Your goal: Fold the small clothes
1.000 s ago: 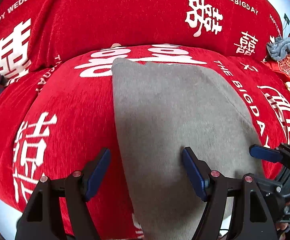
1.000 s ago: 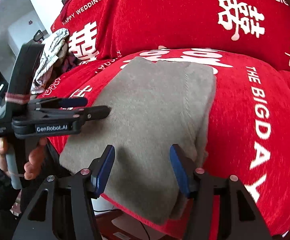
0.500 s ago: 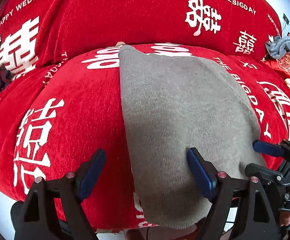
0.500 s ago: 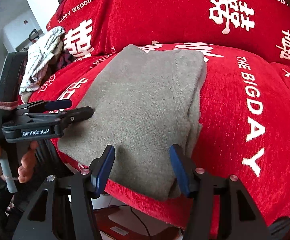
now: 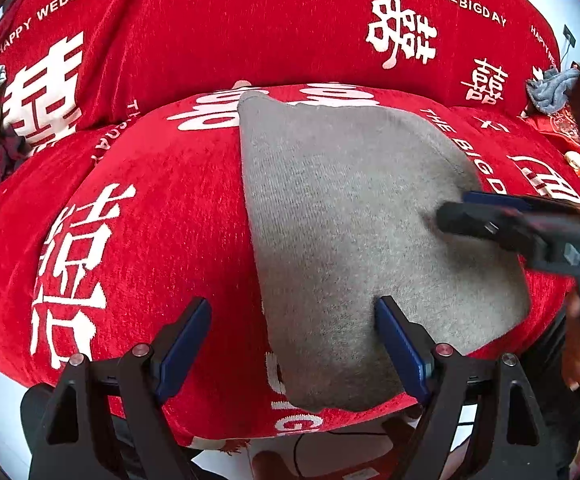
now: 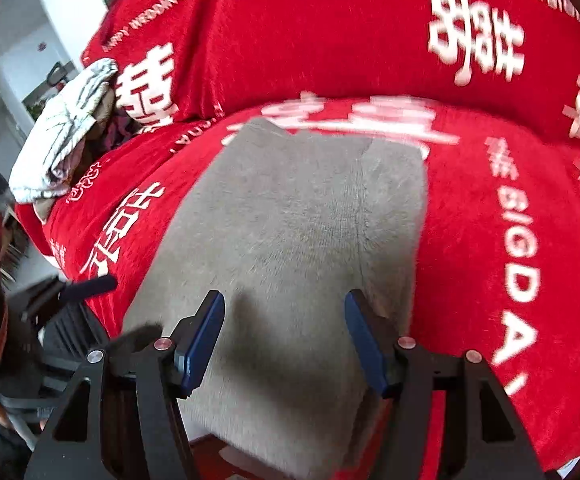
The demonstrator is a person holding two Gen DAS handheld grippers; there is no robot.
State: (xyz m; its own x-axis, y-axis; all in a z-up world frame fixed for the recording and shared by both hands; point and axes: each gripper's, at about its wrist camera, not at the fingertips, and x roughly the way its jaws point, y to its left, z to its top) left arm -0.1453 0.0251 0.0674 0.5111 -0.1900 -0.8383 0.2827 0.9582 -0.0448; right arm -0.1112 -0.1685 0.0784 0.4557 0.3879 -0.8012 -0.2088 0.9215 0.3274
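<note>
Left black two-finger gripper with blue pads (image 5: pixel 293 344): jaws wide apart, pads pinching nothing, angled downward. Right black two-finger gripper with blue pads (image 6: pixel 285 336): jaws opening, pads clear of any grip, tilted down, seen side-on and blurred in left view. Bare hand (image 5: pixel 578 344) on right gripper's handle, probably fingers curled; blur hides detail.

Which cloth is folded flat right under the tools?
The plain grey garment, folded flat on the middle of the red sofa cover. The striped whitish cloth and the blue-grey cloth lie crumpled at the sofa's ends.
</note>
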